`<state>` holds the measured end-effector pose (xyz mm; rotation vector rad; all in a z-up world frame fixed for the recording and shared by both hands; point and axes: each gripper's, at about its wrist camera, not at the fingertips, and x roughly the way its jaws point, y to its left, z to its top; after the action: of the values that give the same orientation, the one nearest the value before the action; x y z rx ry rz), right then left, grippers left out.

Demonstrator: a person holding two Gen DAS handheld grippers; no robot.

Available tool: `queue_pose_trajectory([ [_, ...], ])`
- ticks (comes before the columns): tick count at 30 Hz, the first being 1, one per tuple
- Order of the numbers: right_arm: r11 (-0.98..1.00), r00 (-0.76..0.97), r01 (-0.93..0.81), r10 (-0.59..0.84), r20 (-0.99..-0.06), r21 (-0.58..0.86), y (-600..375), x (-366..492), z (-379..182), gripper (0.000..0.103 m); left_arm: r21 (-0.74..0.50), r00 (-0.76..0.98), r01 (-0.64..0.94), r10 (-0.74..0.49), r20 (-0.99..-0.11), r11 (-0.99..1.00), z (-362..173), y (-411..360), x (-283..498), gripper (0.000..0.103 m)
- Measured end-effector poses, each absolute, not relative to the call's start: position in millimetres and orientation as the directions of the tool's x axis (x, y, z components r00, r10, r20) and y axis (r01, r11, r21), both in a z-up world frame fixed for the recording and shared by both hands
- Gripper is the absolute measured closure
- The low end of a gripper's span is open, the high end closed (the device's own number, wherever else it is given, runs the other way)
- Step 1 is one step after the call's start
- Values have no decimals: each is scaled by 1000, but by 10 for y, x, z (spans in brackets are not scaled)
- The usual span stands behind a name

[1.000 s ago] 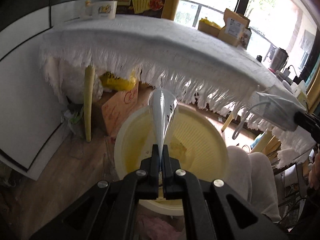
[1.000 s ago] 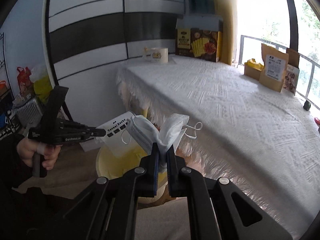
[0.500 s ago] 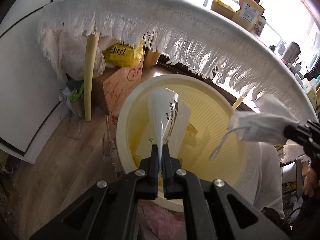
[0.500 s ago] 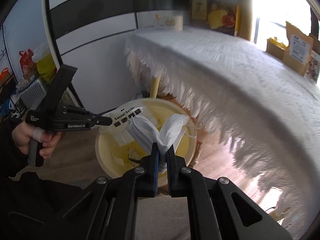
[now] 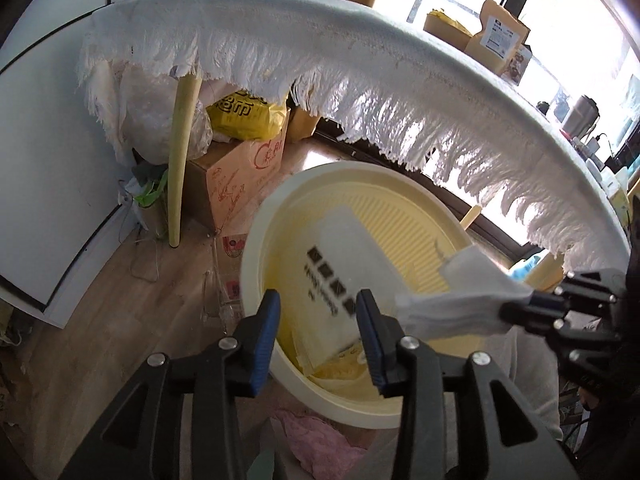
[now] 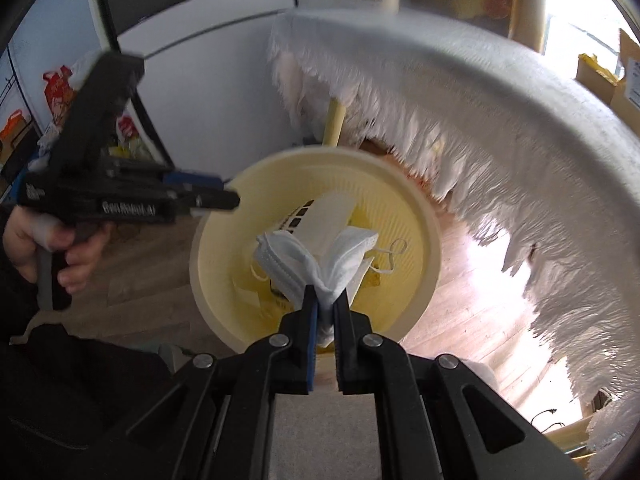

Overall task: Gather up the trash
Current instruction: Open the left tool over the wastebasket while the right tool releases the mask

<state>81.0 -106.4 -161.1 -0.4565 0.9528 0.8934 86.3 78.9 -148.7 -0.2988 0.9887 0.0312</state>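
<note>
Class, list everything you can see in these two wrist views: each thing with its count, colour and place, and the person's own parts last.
Bin: one, pale yellow, on the floor beside the table.
Packet: one, white with black print, blurred, above the bin's opening.
Face mask: one, white, over the bin.
Tablecloth: one, white, fringed, on the table.
Cardboard box: one, brown, under the table.
Yellow bag: one, on that box.
Left gripper: black, jaws open.
Right gripper: black, jaws shut on the face mask.
Hand: one, holding the left gripper.
</note>
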Motion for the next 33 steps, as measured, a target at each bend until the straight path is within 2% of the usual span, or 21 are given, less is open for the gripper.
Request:
queue_pose_trajectory([
  [8, 518, 236, -855, 409, -882, 12, -920, 702, -1776, 94, -238, 578, -163, -103, -810, 957, -1396, 813, 823, 63],
  [10, 529, 248, -848, 408, -879, 6, -901, 713, -1780, 84, -238, 581, -162, -102, -807, 958, -1379, 810, 814, 63],
  [12, 548, 270, -836, 409, -872, -1, -915, 735, -1776, 61, -237, 583, -160, -102, -806, 958, -1363, 804, 803, 62],
  [33, 651, 344, -759, 432, -833, 24, -1403, 834, -1608, 61, -194, 612, -82, -104, -784, 978, -1128, 459, 709, 60],
])
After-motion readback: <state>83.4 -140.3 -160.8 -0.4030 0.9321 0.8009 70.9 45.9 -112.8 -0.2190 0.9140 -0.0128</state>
